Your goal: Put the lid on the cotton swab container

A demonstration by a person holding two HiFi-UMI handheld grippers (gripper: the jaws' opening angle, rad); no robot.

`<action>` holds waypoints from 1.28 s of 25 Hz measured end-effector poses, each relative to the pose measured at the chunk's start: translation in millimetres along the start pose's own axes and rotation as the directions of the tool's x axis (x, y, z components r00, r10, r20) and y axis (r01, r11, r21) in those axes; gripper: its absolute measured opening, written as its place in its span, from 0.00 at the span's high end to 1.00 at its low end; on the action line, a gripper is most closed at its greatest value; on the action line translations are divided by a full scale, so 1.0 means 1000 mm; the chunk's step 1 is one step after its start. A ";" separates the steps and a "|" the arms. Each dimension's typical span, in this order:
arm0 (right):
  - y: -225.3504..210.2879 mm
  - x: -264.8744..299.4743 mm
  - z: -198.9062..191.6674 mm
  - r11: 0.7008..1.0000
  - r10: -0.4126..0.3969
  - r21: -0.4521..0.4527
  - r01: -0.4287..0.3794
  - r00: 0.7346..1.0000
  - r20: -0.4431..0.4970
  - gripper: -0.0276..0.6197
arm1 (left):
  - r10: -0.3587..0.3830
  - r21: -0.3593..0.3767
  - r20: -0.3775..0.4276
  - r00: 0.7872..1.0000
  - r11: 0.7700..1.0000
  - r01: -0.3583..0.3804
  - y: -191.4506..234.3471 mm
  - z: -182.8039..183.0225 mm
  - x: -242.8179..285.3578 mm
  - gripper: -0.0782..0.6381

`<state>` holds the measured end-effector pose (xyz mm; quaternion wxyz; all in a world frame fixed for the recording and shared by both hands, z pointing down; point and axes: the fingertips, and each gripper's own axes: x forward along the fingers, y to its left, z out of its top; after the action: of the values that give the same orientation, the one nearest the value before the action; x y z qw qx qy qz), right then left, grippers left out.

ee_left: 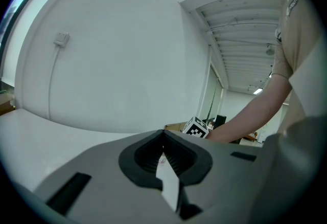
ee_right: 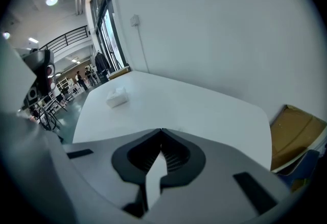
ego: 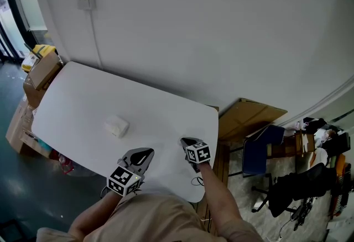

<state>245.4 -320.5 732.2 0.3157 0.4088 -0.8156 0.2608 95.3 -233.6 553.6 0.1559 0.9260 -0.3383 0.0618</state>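
A small white box-like container (ego: 116,125) sits on the white table (ego: 83,97), left of middle; in the right gripper view the container (ee_right: 117,97) lies far off to the left. I cannot make out a separate lid. My left gripper (ego: 145,153) is near the table's front edge, a little right of and nearer than the container, jaws shut and empty (ee_left: 163,133). My right gripper (ego: 185,141) hovers at the front right of the table, also shut on nothing (ee_right: 161,131). Its marker cube (ee_left: 195,127) shows in the left gripper view.
Cardboard boxes (ego: 41,67) stand off the table's left end. A flat cardboard sheet (ego: 251,116) and a blue chair (ego: 263,150) are beyond the right end. A white wall with a socket (ego: 86,0) runs behind the table.
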 end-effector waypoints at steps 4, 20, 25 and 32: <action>-0.001 0.000 -0.001 0.999 0.013 0.050 -0.014 1.000 0.011 0.93 | -0.001 0.001 -0.002 1.000 1.000 0.001 -0.001 -0.001 -0.001 0.87; 0.006 -0.040 0.020 0.994 0.021 0.100 -0.040 0.983 0.181 0.93 | -0.018 0.018 0.009 1.000 1.000 0.018 -0.001 0.005 -0.002 0.87; 0.013 -0.081 0.033 0.990 0.005 0.132 -0.049 0.948 0.317 0.93 | -0.045 0.039 0.011 0.999 0.998 0.044 -0.004 0.011 0.001 0.87; 0.058 -0.158 0.080 0.997 0.022 0.046 -0.056 0.843 0.537 0.93 | -0.079 0.073 0.043 0.996 0.994 0.076 0.001 0.036 0.001 0.87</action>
<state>246.4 -264.9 553.8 0.0577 0.4579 -0.8713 0.1668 95.6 -247.4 520.1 0.1176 0.9445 -0.3031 0.0467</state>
